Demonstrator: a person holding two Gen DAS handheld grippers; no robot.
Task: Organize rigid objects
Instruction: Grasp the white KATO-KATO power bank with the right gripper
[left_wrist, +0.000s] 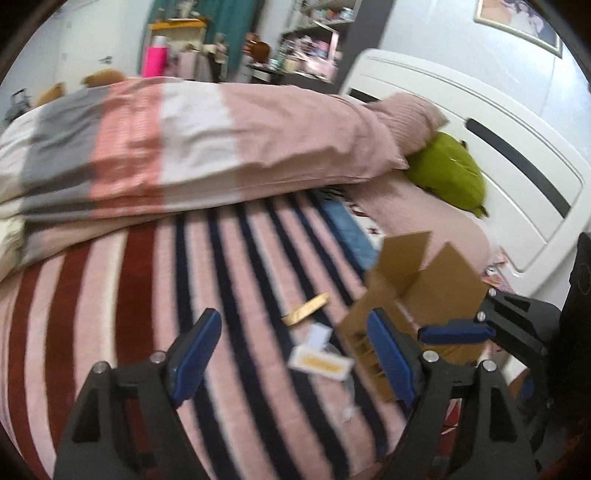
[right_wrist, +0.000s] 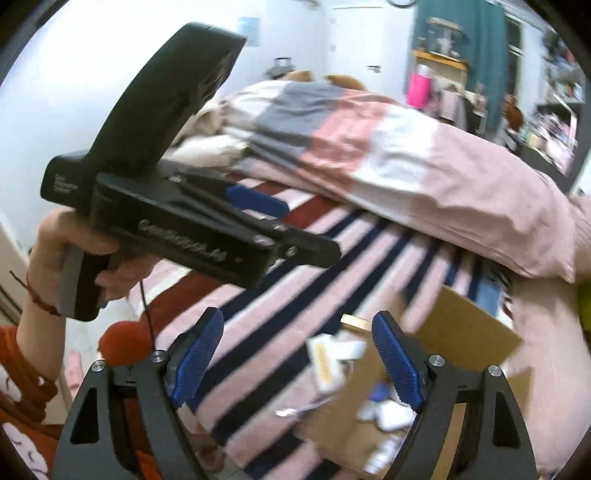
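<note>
Now both my tongs hang wide and hold nothing: my left gripper (left_wrist: 291, 354) over the striped blanket (left_wrist: 229, 258), my right gripper (right_wrist: 297, 354) just above the open cardboard box (right_wrist: 461, 332). A white packet (left_wrist: 319, 363) and a gold bar (left_wrist: 306, 314) lie on the blanket beside the box; small white items (right_wrist: 391, 413) sit inside it.

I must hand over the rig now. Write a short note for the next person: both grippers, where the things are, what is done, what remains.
Left gripper: open, empty, above the striped blanket.
Right gripper: open, empty, above the cardboard box.
On the blanket beside the box: a white packet with a yellow label and a gold bar.
Done: a few small white items lie in the box.
Left: put the packet and bar in the box.
</note>
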